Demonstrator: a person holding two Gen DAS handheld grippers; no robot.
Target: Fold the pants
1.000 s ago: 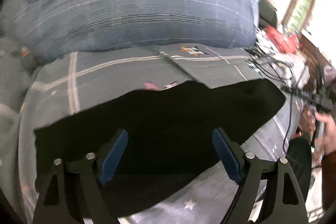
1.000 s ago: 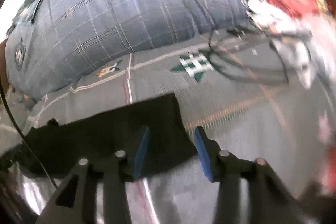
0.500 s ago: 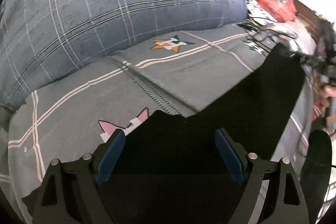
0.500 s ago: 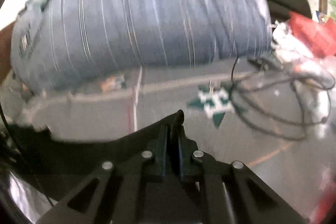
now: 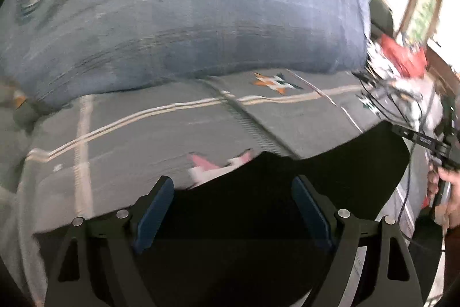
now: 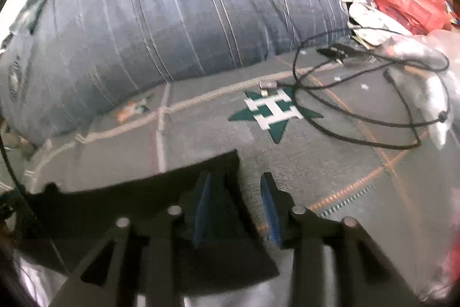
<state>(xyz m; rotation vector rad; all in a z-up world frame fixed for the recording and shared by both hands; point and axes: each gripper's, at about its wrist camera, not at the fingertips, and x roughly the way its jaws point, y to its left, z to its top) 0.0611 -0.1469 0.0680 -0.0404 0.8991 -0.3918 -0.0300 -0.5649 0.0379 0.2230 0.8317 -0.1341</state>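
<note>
Black pants (image 5: 345, 163) lie spread on a grey patterned bedspread (image 5: 172, 140). My left gripper (image 5: 233, 206) hovers over the near part of the cloth, open wide, its blue pads clear of it. In the right wrist view a corner of the pants (image 6: 221, 166) lies under and between the jaws of my right gripper (image 6: 235, 192). Those jaws are opening, and the blue pads (image 6: 268, 206) stand off the cloth. The rest of the pants (image 6: 115, 200) stretches away to the left.
A big blue plaid pillow (image 5: 201, 13) fills the back of the bed. Looped black cables (image 6: 359, 117), a red bag (image 6: 408, 5) and white items crowd the far right. A hand (image 5: 448, 183) on the other gripper shows at the left wrist view's right edge.
My right gripper was shut on the pants corner half a second ago and has since parted its jaws. The raised right end of the pants has dropped lower. My left gripper stayed open while shifting sideways.
</note>
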